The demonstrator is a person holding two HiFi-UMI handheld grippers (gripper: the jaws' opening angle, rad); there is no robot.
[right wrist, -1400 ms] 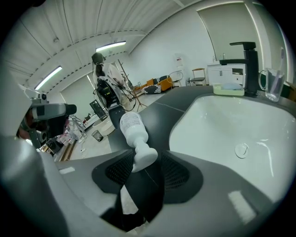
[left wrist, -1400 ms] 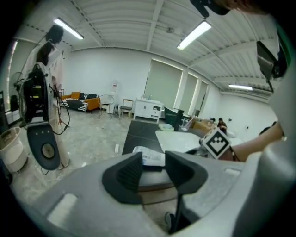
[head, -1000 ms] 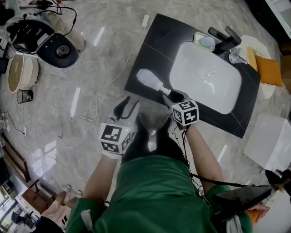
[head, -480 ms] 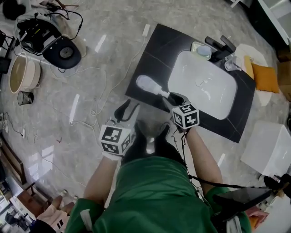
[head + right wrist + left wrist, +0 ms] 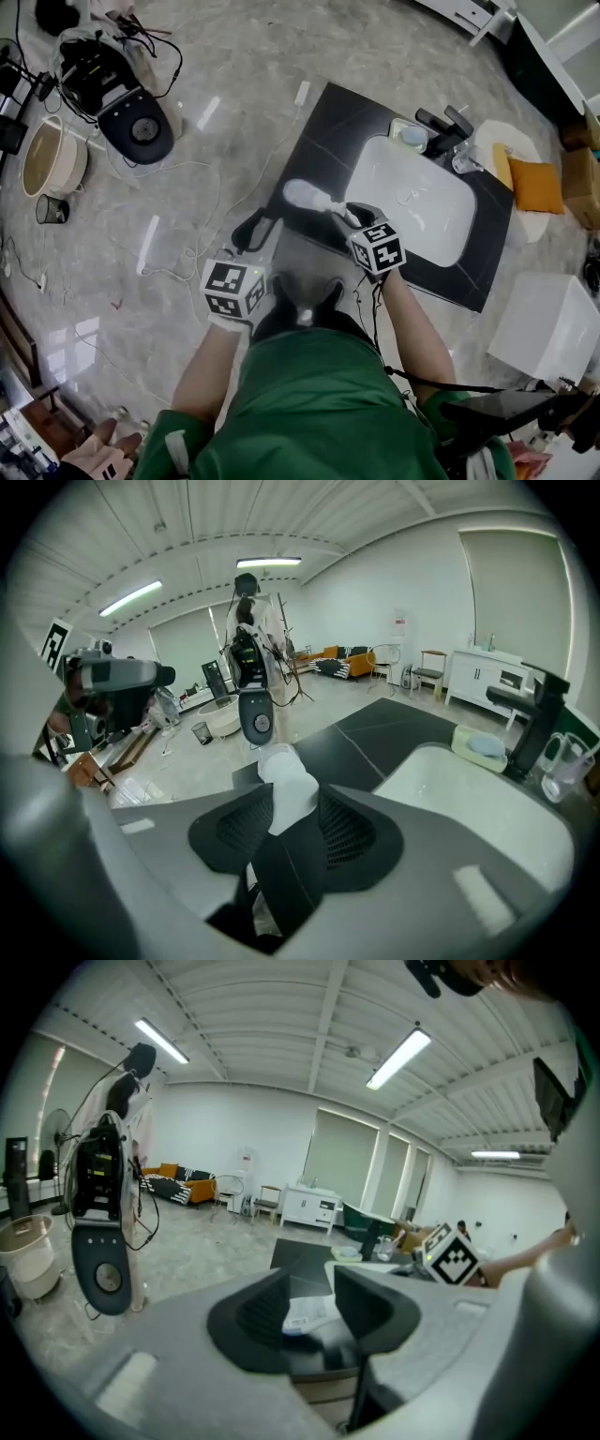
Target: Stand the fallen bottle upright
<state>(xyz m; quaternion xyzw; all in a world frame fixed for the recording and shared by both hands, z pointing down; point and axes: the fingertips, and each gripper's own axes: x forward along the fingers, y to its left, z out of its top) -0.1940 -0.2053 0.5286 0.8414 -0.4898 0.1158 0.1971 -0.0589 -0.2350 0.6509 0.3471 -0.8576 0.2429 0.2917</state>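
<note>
A white bottle (image 5: 307, 196) with a dark cap end hangs tilted over the near left corner of the black countertop (image 5: 319, 122). My right gripper (image 5: 343, 214) is shut on its neck. In the right gripper view the white body (image 5: 286, 789) sticks out forward between the two ribbed pads, pointing away and slightly up. My left gripper (image 5: 255, 228) stands open just left of the bottle with nothing between its fingers. Past its jaws, the left gripper view shows the bottle's printed label (image 5: 305, 1313).
A white sink basin (image 5: 412, 202) is set in the countertop, with a black faucet (image 5: 441, 127) and a soap dish (image 5: 410, 136) behind it. Cables (image 5: 202, 225) lie on the marble floor at left, near a floor-cleaning machine (image 5: 141, 131). A white box (image 5: 548, 328) stands at right.
Both grippers have risen. The bottle has come up off the countertop in my right gripper's jaws, and my left gripper has stayed open beside it.
</note>
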